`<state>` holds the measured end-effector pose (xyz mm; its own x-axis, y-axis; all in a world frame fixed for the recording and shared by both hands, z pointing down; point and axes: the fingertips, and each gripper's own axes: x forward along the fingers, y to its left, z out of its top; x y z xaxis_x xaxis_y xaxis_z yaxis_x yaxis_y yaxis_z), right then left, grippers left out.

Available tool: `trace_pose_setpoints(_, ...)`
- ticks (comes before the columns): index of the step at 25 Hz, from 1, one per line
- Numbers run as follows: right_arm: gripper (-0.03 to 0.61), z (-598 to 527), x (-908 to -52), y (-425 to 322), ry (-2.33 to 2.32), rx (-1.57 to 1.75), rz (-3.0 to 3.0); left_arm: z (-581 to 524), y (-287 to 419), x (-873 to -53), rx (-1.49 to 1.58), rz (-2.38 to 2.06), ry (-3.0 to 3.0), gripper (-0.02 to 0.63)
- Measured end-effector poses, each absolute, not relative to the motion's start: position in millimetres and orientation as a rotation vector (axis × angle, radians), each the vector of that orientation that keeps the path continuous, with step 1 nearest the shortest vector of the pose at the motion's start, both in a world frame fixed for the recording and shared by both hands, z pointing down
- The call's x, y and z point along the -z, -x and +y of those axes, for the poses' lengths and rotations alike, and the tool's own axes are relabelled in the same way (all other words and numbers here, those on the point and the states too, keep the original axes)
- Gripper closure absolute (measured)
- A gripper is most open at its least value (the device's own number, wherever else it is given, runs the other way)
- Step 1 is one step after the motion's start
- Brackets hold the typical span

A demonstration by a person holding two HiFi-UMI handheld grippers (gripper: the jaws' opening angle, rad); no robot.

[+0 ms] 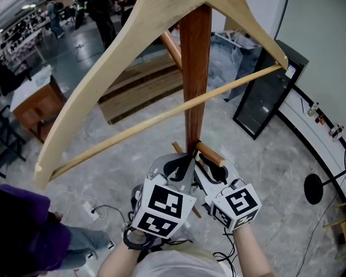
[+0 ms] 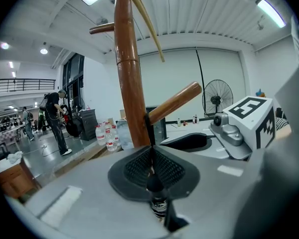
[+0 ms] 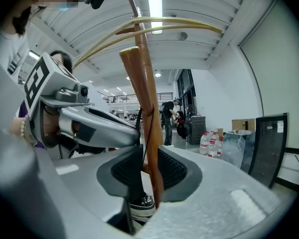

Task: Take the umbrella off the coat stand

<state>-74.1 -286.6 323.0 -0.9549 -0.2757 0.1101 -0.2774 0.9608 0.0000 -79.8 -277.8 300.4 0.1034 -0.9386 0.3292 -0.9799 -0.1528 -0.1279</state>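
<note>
The wooden coat stand point(image 1: 195, 79) rises before me with a pale wooden hanger point(image 1: 132, 45) hung on its top. Both grippers meet at its low pegs point(image 1: 210, 153). In the left gripper view a thin black umbrella strap point(image 2: 148, 128) runs down from the peg point(image 2: 174, 101) and passes between the pads. My left gripper point(image 2: 150, 156) point(image 1: 181, 163) is shut on that strap, with a dark knob point(image 2: 154, 184) just below. My right gripper point(image 3: 147, 168) point(image 1: 200, 167) stands open around a slanted peg point(image 3: 145, 113), and a gap shows beside it. The rest of the umbrella is hidden.
A black cabinet point(image 1: 265, 97) stands to the right of the stand and a wooden desk point(image 1: 37, 108) to the left. A person in purple point(image 1: 17, 229) is at my lower left. A fan base point(image 1: 313, 189) and cables point(image 1: 98, 212) lie on the floor. Water bottles point(image 2: 107, 136) stand behind.
</note>
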Motion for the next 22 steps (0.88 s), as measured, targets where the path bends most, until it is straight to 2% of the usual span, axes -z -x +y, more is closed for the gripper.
trace_pose_setpoints(6,0.511,-286.1,-322.6,79.1,-0.444,-0.017,-2.989,-275.1,80.7,-299.3,-0.507,-1.943,-2.255,0.592)
trace_pose_setpoints(12,0.563,-282.9,-323.8,83.1,-0.473,-0.015,-2.977,-273.6,79.7,-299.7,-0.514,-1.932,-2.273,0.592)
trace_pose_setpoints(22,0.574,-281.8,-317.4,78.9,-0.517,-0.051,-2.970,-274.9,79.0,-294.1,-0.485,-1.909,-2.308,0.592)
